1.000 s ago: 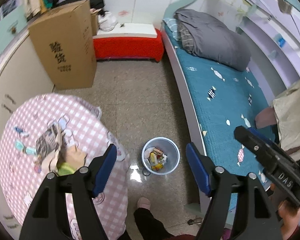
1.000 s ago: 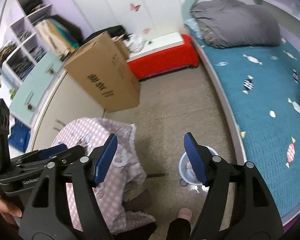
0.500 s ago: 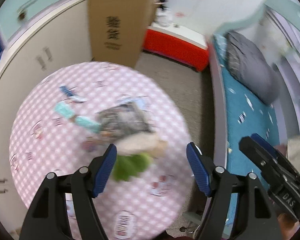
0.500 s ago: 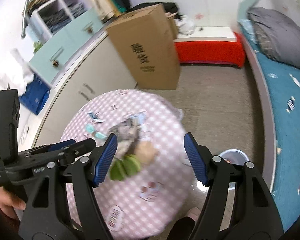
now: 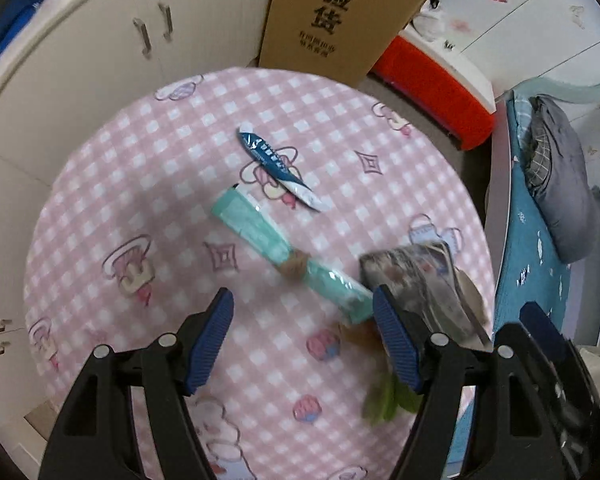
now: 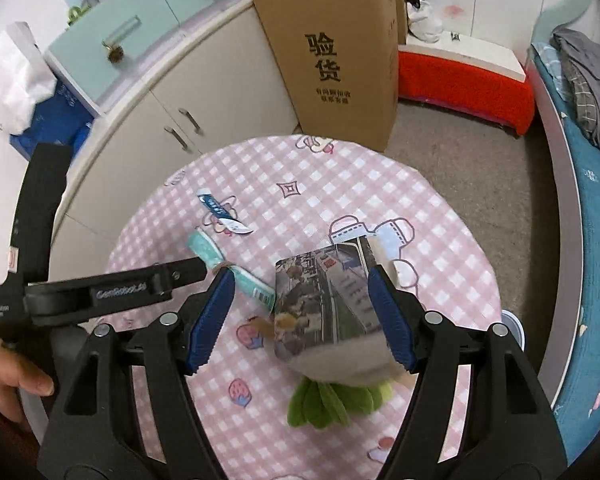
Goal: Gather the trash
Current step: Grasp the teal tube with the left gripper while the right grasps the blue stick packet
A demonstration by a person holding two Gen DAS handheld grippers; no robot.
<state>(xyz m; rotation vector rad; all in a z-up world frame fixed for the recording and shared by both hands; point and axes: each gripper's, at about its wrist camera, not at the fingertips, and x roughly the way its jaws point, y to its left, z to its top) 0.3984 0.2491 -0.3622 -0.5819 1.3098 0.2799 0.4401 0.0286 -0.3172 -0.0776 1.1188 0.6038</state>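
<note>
From the left wrist view, the round pink-checked surface (image 5: 140, 184) carries one blue-and-white wrapper (image 5: 276, 170), one mint-green wrapper (image 5: 276, 252) pinched at its middle by a brown twist, one folded printed paper (image 5: 420, 284) near the right edge, and one bunch of green leaves (image 5: 384, 398) low at the right, blurred. That makes four pieces of trash, all lying on the cloth. The left tongs (image 5: 304, 336) are spread wide above the cloth, holding nothing; the near end of the mint-green wrapper lies just beside the right finger. One cardboard box (image 5: 332, 16) stands behind the surface, with one red bench (image 5: 440, 92) beyond it

From the right wrist view the same four pieces show: blue-and-white wrapper (image 6: 222, 212), mint-green wrapper (image 6: 244, 276), folded printed paper (image 6: 324, 300) and green leaves (image 6: 324, 404). The right tongs (image 6: 300, 316) are spread wide and empty, with the folded printed paper between the fingers, its right edge close against the right finger; whether they touch cannot be told. The left tongs (image 6: 112, 292) reach in from the left over the mint-green wrapper. One cardboard box (image 6: 332, 52) stands behind
</note>
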